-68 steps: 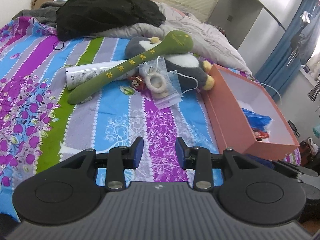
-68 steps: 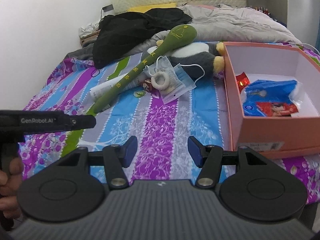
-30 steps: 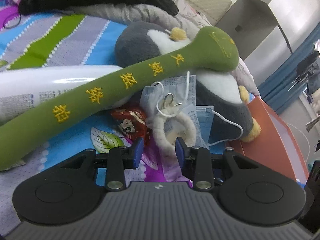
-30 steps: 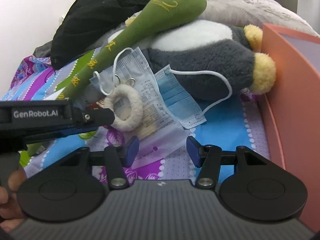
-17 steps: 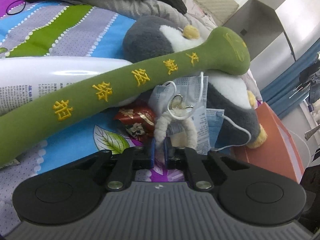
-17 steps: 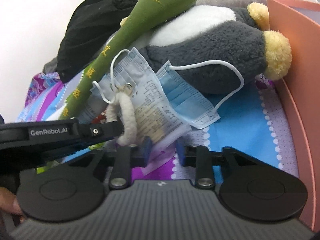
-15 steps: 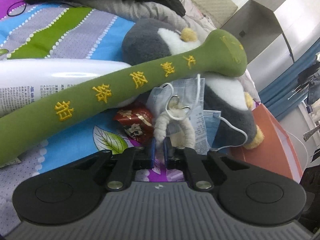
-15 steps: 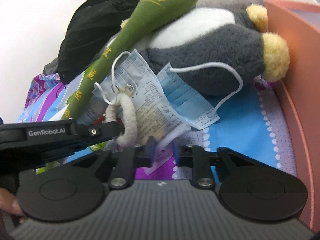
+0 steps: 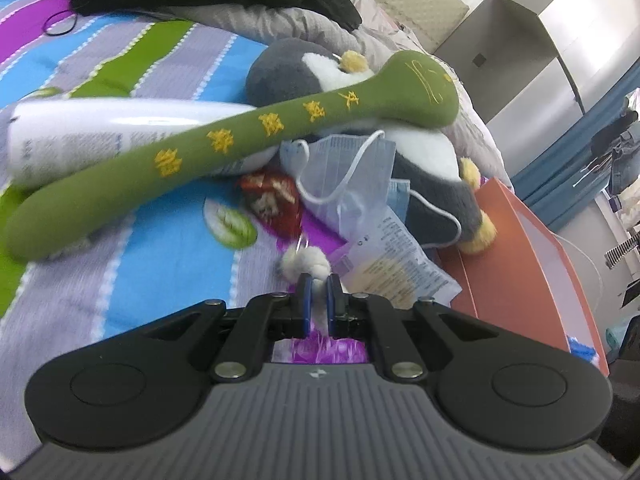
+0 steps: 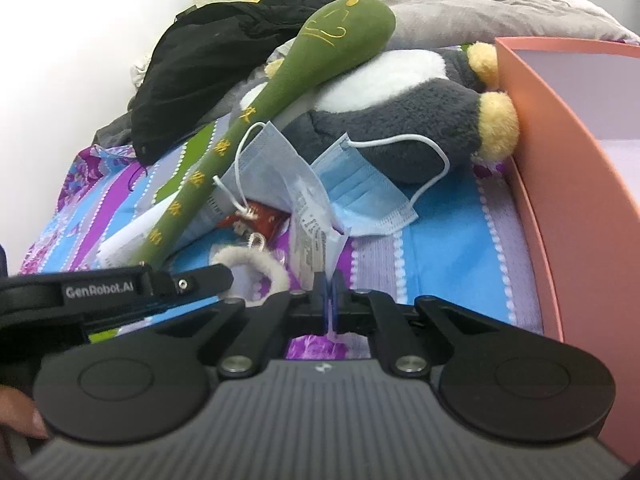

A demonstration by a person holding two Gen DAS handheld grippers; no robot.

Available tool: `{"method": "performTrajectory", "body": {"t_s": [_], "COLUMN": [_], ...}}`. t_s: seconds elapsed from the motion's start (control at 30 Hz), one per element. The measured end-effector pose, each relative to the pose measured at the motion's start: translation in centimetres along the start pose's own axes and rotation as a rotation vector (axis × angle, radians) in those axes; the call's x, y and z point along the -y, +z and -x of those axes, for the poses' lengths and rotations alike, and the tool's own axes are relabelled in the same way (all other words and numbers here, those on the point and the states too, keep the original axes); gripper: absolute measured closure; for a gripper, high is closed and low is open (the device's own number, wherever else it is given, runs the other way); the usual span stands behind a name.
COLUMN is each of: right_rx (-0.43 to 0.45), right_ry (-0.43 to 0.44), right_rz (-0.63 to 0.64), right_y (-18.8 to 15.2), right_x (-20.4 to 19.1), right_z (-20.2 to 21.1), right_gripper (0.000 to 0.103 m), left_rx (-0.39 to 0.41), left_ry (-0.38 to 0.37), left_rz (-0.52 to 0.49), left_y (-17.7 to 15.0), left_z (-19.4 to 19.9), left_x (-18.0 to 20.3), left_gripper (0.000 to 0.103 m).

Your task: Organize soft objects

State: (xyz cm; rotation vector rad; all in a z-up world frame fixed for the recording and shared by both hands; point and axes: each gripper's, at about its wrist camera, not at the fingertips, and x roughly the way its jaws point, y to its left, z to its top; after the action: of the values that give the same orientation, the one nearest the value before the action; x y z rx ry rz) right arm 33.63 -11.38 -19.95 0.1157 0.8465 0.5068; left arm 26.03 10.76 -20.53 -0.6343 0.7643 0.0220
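On the right, the orange box (image 10: 560, 184) walls off the bedspread (image 10: 448, 240); a bare striped lane runs beside it. Far ahead, the plush penguin (image 10: 400, 128), green plush club (image 9: 248, 148) and face masks (image 10: 360, 196) block passage.

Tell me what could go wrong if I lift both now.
The left hand-held gripper is shut on the fluffy ring, and the right hand-held gripper on the clear printed bag.

1. The bag may still lie under the face masks, so lifting may drag them.
2. The bag is pinched only at its edge and could slip.
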Motion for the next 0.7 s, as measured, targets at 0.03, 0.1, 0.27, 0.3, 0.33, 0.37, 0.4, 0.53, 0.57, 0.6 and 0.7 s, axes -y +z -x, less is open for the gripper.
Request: {"method": "performTrajectory", "body": {"t_s": [0.03,0.1,0.27,0.3,0.33,0.37,0.4,0.53,0.57,0.6,0.7], "right_rx": [0.001,0.000,-0.022,-0.033,-0.040,-0.049,-0.062,-0.106,-0.113,-0.118,-0.133], "right_ry": [0.000,0.003,0.004,0.012,0.021,0.033,0.037,0.028,0.025,0.020,-0.018], "right_rz": [0.002,0.005,-0.004,-0.019,-0.029,-0.039,-0.048,-0.077,-0.085,-0.092,-0.095], "right_y": [-0.3,-0.8,-2.3,-2.7,-3.1,-3.7,-4.2,-6.4,-6.8,-7.2,-8.1], "right_x": [-0.2,-0.4,-0.7,-0.7,-0.7,-0.8,-0.9,-1.4,-1.5,-1.5,-1.4], "right_z": [0.5,1.7,3.9,4.3,4.7,5.2,5.5,7.0,7.4,7.7,8.3], "right_gripper": [0.098,0.098,0.098,0.098,0.098,0.098,0.098,0.098,0.098,0.098,0.098], "left_rx": [-0.003,-0.010,-0.031,-0.037,-0.044,-0.051,-0.055,-0.080,-0.091,-0.100,-0.112], "left_ry": [0.001,0.007,0.024,0.028,0.032,0.032,0.037,0.062,0.067,0.075,0.101], "left_rz": [0.001,-0.001,-0.005,-0.008,-0.008,-0.005,-0.004,-0.010,-0.005,-0.007,-0.013], "left_y": [-0.4,-1.2,-3.0,-3.4,-3.7,-4.0,-4.3,-5.6,-6.0,-6.4,-7.5], "left_z": [0.4,1.4,3.5,3.9,4.2,4.5,4.8,5.7,6.0,6.2,6.9], "left_x": [0.0,-0.1,-0.3,-0.3,-0.3,-0.4,-0.4,-0.6,-0.8,-0.8,-0.8], "left_gripper": [0.094,0.094,0.094,0.094,0.094,0.094,0.094,0.094,0.094,0.094,0.094]}}
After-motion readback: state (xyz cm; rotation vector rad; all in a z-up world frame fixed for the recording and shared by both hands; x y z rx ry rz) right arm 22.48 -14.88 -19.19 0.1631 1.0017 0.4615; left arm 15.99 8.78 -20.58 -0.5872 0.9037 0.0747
